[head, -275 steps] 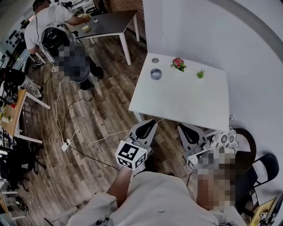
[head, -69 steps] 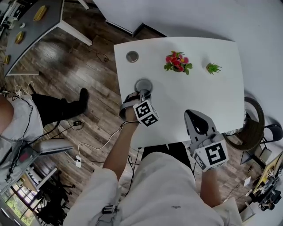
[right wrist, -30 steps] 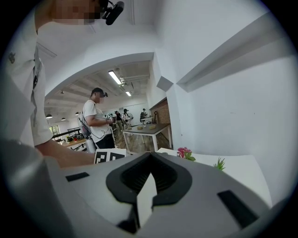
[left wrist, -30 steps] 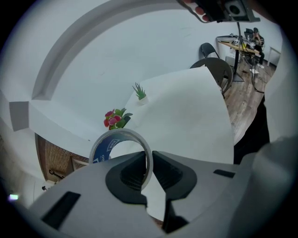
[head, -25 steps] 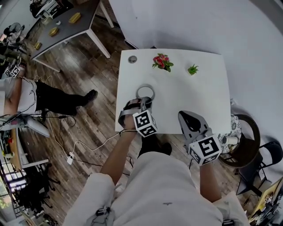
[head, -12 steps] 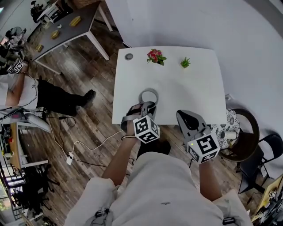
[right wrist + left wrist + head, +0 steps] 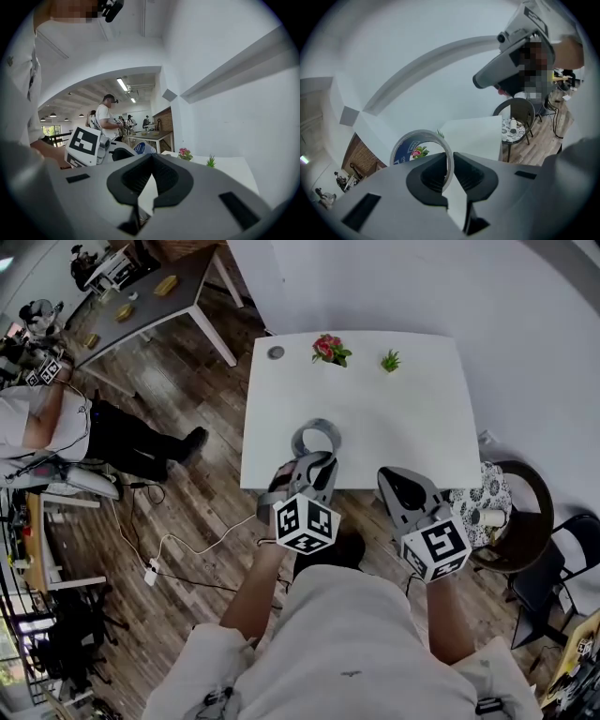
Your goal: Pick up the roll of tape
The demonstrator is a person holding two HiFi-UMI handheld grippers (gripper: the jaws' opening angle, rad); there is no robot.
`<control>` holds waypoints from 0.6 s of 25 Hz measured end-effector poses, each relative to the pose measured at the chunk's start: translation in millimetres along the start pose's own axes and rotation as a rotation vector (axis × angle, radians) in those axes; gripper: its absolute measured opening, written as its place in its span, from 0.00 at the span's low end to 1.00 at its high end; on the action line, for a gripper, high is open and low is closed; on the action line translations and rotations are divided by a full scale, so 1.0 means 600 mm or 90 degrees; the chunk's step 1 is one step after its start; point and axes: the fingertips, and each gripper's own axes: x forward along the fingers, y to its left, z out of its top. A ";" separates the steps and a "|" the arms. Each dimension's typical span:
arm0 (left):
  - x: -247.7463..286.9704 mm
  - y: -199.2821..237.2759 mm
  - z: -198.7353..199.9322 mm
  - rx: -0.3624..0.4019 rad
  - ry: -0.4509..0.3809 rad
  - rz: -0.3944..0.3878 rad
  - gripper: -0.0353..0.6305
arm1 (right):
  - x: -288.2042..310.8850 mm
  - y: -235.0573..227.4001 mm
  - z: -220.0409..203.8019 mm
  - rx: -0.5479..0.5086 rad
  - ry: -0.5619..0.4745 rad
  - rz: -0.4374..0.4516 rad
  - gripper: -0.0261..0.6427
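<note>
The roll of tape [image 7: 317, 439], a grey ring with blue print inside, hangs above the near left part of the white table [image 7: 403, 418]. My left gripper [image 7: 314, 465] is shut on its wall, one jaw inside the ring and one outside. In the left gripper view the tape roll [image 7: 423, 147] stands upright in the left gripper [image 7: 451, 161], and the table lies below and behind it. My right gripper [image 7: 403, 488] is held over the table's near edge with its jaws shut and nothing between them. The right gripper view shows the right gripper [image 7: 153, 157] with its tips meeting.
At the table's far edge stand a red flower pot [image 7: 327, 348], a small green plant [image 7: 390, 360] and a small round grey lid [image 7: 275, 352]. A round chair [image 7: 511, 531] is to the right. A dark table [image 7: 178, 292] and a seated person [image 7: 56, 418] are at the left.
My left gripper has risen and drawn back toward me with the tape roll in it, lifting the roll off the table. The right gripper has shifted a little.
</note>
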 end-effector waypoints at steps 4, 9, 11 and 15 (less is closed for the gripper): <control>-0.038 -0.005 0.030 -0.039 -0.040 0.011 0.14 | -0.013 0.005 0.002 -0.004 -0.008 0.005 0.05; -0.080 -0.014 0.058 -0.094 -0.089 0.014 0.14 | -0.022 0.011 0.004 -0.004 -0.019 0.010 0.05; -0.094 -0.015 0.065 -0.119 -0.105 0.013 0.14 | -0.024 0.013 0.006 -0.001 -0.025 0.012 0.05; -0.122 -0.013 0.080 -0.154 -0.138 0.018 0.14 | -0.025 0.018 0.015 -0.005 -0.034 0.022 0.05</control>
